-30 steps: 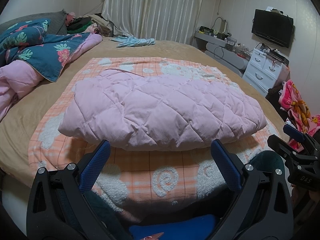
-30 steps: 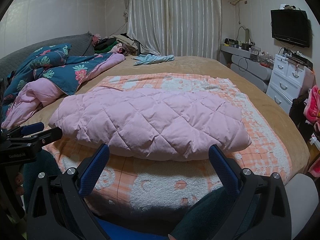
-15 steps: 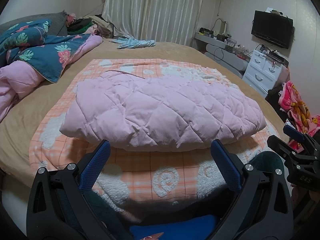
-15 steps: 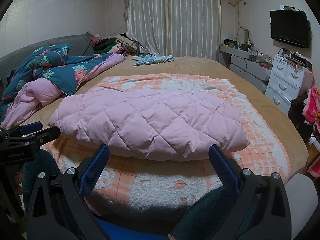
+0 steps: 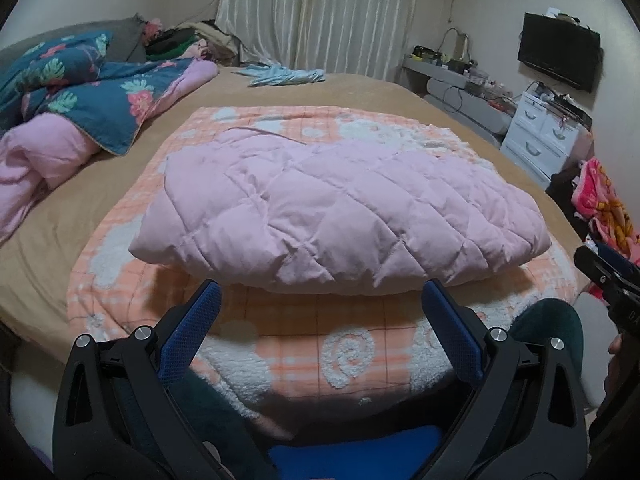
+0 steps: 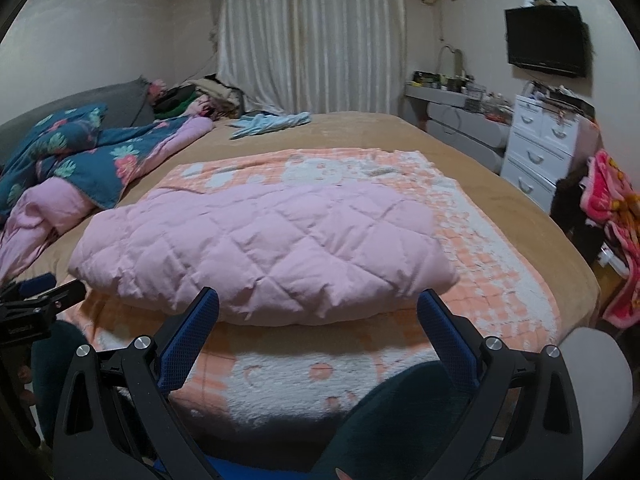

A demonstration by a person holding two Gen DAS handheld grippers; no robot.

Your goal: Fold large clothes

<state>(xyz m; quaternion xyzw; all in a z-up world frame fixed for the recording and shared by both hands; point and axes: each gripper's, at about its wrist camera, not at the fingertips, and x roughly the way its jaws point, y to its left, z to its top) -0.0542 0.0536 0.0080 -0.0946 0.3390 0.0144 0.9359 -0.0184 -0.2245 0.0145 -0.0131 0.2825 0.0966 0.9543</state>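
A: Where's the jacket (image 5: 336,212)?

B: Folded into a puffy pink bundle on the orange blanket (image 5: 352,344), which lies on the tan bed (image 5: 360,88). Nothing touches it.

A: The left gripper (image 5: 320,300)?

B: Jaws spread wide, empty, held just short of the jacket's near edge, over the blanket.

A: And the right gripper (image 6: 318,300)?

B: Same: wide apart, holding nothing, just before the near edge. In the left view it shows at the right border, too cropped to read there.

A: What else is on the bed?

B: A floral duvet (image 6: 80,156) heaped on the left, well apart from the jacket, and a blue cloth (image 6: 272,122) near the curtain (image 6: 312,36). White drawers (image 6: 536,148) stand on the right, possibly with clutter on top; it's blurred.
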